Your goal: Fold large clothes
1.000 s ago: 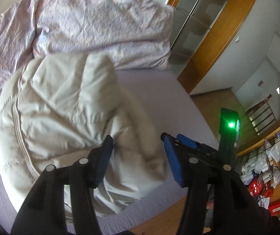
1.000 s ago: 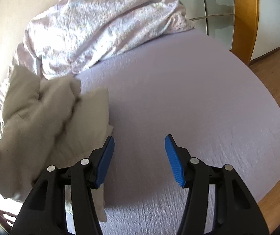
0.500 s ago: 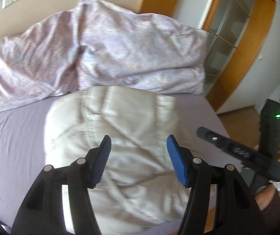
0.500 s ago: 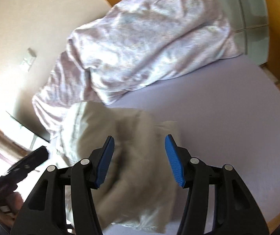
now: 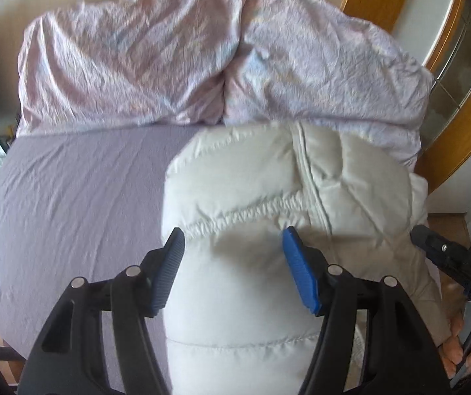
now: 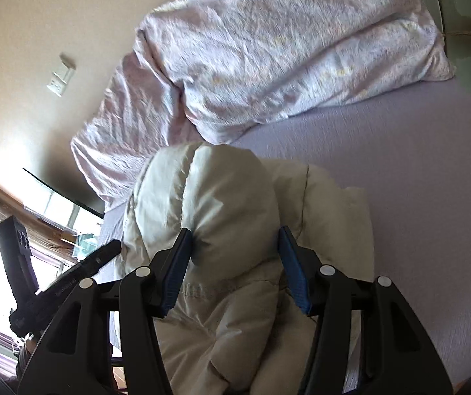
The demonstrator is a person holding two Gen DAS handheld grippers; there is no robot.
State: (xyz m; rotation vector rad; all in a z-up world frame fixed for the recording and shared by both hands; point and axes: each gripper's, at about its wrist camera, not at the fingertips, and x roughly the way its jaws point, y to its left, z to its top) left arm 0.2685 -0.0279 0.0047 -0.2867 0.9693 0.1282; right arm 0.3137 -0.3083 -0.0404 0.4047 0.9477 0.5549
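Observation:
A cream puffy jacket (image 5: 285, 197) lies bundled on the lavender bed sheet (image 5: 71, 197), its elastic hem seam showing. My left gripper (image 5: 232, 233) hovers over its near part, pointing steeply down. Its jaws are opening, and the jacket sits below them without being pinched. In the right wrist view the jacket (image 6: 229, 197) bulges up between the blue pads (image 6: 289, 263) of my right gripper (image 6: 234, 232), which is open and does not squeeze it. A finger (image 5: 439, 250) of the right gripper shows at the jacket's right edge.
A crumpled pink-lilac duvet (image 5: 202, 56) fills the head of the bed against the wall. Wooden door frames (image 5: 459, 105) stand to the right. A hand (image 5: 456, 345) holds the right gripper's handle. A wall socket (image 6: 59, 79) and a bright window lie to the left.
Both grippers swung in over the jacket; the right one came off the bare sheet and rose. The left view rolled to face the duvet, and its jaws spread slightly.

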